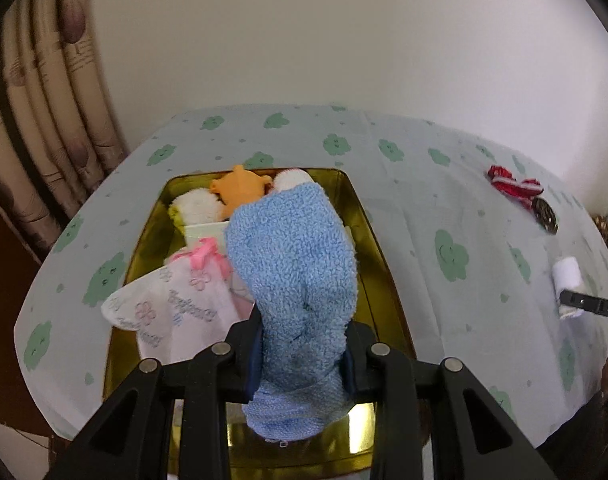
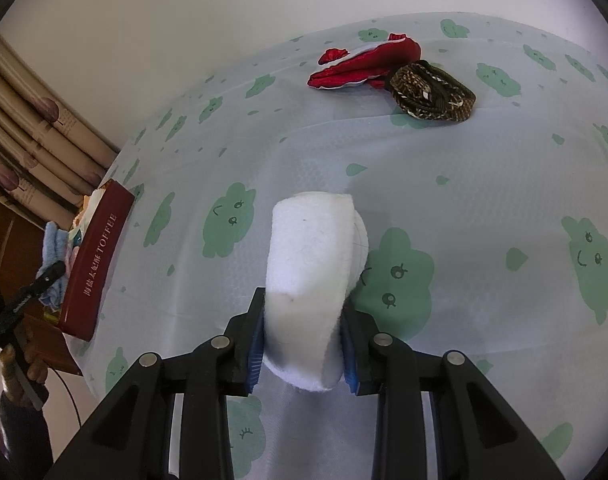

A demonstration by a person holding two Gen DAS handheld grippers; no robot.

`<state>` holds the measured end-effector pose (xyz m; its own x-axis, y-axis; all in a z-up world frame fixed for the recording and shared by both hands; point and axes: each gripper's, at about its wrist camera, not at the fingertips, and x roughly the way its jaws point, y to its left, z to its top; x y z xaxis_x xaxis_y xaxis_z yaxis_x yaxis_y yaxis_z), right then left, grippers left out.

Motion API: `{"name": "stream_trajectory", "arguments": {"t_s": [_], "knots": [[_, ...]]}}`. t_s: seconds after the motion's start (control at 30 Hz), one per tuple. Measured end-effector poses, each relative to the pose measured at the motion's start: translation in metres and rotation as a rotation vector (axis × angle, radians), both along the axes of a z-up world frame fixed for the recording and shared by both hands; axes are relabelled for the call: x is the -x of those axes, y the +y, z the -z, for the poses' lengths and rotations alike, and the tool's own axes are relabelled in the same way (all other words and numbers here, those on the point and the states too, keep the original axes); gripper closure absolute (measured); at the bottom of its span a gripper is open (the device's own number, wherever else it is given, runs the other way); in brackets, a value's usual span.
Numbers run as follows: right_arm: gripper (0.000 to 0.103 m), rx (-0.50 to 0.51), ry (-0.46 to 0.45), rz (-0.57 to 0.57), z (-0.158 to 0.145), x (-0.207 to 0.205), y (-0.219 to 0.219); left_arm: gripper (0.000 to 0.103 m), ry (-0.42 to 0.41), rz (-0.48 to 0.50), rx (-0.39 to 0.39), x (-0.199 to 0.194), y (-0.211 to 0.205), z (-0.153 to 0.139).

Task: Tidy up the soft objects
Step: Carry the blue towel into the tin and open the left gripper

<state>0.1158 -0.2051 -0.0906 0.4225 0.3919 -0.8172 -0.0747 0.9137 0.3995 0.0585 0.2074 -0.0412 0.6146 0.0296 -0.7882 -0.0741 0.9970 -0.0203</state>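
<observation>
My left tool is clamped on a blue sock; its long axis runs straight away from me, its far end reaching up and forward over the tin, its near end hanging below the pads. The tin sits open on the counter right under the sock. Inside it, left of the sock, lies a white pouch with a pink bow, partly draped over the tin's left wall; at the far end sit an orange toy and two white rolls.

My right tool grips a white roll, resting on the counter with its length pointing away from me. Farther off, well apart, a red cloth touches a brown coiled band. At far left the tin's maroon side shows.
</observation>
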Motion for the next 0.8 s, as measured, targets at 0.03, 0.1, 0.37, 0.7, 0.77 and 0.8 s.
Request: {"name": "stream_trajectory", "arguments": {"t_s": [0.03,0.1,0.37,0.7,0.77,0.8], "knots": [[0.074,0.0,0.0,-0.001,0.0,0.0,0.0,0.072,0.008,0.004,0.011,-0.002,0.0,0.002],[0.074,0.001,0.0,-0.003,0.0,0.0,0.0,0.071,0.03,0.014,0.043,-0.005,0.0,0.006],[0.074,0.0,0.002,-0.002,0.001,0.0,0.001,0.05,0.038,0.023,0.06,-0.005,-0.002,0.006],[0.074,-0.007,0.01,-0.002,0.001,0.0,0.001,0.048,-0.036,0.003,0.086,0.01,0.002,-0.018],[0.074,-0.008,0.009,-0.001,0.001,0.0,0.001,0.048,-0.054,-0.041,0.094,0.022,0.007,-0.027],[0.074,-0.007,0.008,-0.001,0.001,0.0,0.001,0.048,-0.066,-0.059,0.1,0.027,0.01,-0.031]]}}
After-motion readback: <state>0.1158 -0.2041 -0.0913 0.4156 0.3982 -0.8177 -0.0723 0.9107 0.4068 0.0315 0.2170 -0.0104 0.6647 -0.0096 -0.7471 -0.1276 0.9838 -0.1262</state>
